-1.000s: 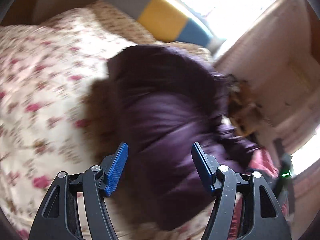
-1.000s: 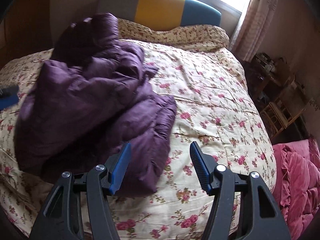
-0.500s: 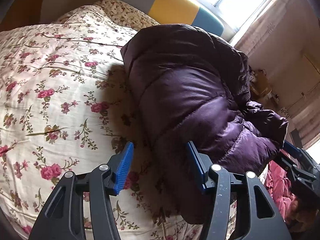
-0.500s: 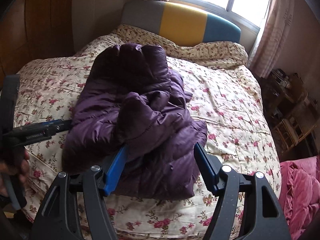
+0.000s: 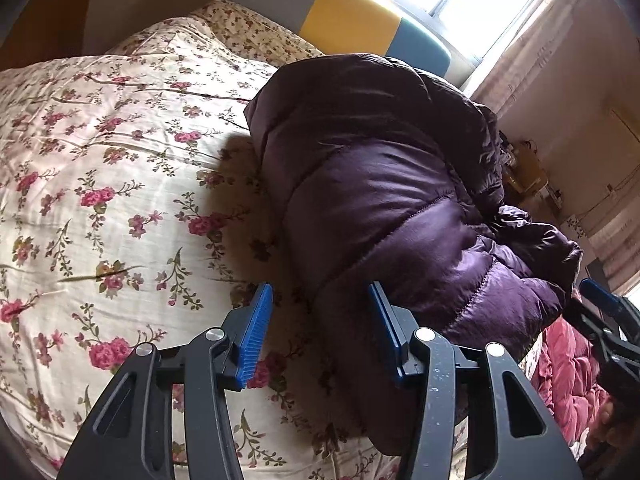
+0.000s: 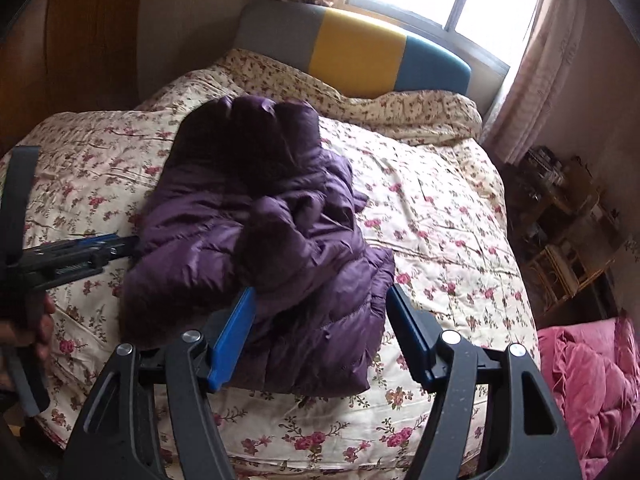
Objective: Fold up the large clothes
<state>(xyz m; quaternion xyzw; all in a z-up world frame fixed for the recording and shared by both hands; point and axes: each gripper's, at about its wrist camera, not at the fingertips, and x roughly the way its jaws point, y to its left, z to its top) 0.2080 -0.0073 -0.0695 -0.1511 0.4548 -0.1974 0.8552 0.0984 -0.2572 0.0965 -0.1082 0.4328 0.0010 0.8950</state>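
Purple quilted down jacket (image 6: 260, 256) lies bunched on the bed, ungripped: left gripper (image 5: 320, 334) closing on nothing, right gripper (image 6: 320, 336) parted, so a hem grasp seems needed next.

The left gripper (image 5: 320, 320) points steeply down, its jaws closing with nothing pressed between the blue pads. The right gripper (image 6: 320, 328) also tilts down, jaws apart and gripping nothing. At nine o'clock in the right view, a hand (image 6: 28, 332) holds the left gripper's handle.

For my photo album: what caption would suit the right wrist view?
Open claw poised over a bundled purple puffer jacket on a floral bedspread.
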